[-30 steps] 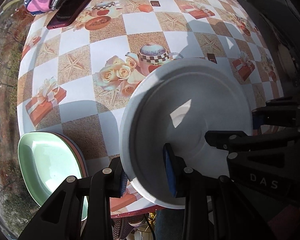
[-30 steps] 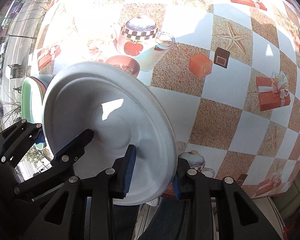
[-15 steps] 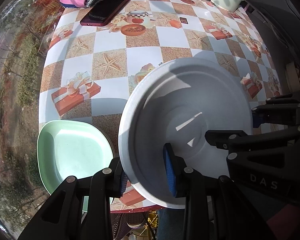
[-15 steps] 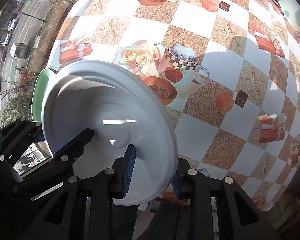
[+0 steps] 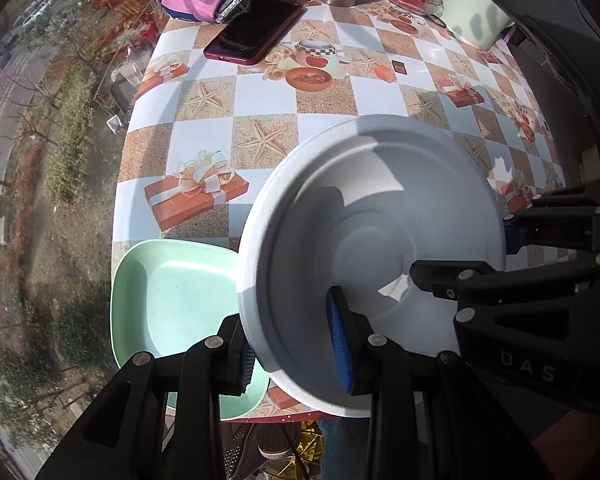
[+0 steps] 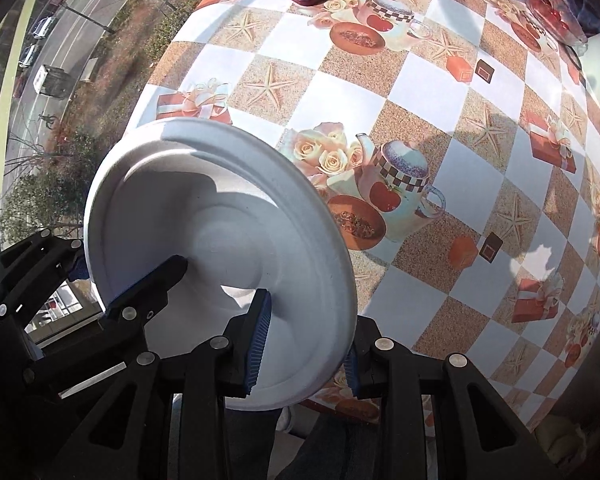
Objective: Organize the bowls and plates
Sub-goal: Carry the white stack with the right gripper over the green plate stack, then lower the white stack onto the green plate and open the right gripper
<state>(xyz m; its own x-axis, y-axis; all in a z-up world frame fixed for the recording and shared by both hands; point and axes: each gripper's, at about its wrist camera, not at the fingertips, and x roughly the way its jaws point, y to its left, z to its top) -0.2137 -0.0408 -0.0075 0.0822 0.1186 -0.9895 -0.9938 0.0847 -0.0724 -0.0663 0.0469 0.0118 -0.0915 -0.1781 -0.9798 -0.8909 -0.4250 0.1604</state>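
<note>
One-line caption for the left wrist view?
Both grippers hold a white plate by its rim beside a green plate on the patterned table.

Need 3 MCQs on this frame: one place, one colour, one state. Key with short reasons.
1. Where is the phone?
A. far side of the table
B. on the green plate
C. in a gripper

2. What colour is the plate lying flat at the near table edge?
A. red
B. pale green
C. black

3. What are the left gripper and right gripper doing?
A. both open, clear of everything
B. both shut on the white plate
C. only the left grips

Key: A, it lies beside the far cloth bundle; B, mint surface shows; B, each clamps the rim.
</note>
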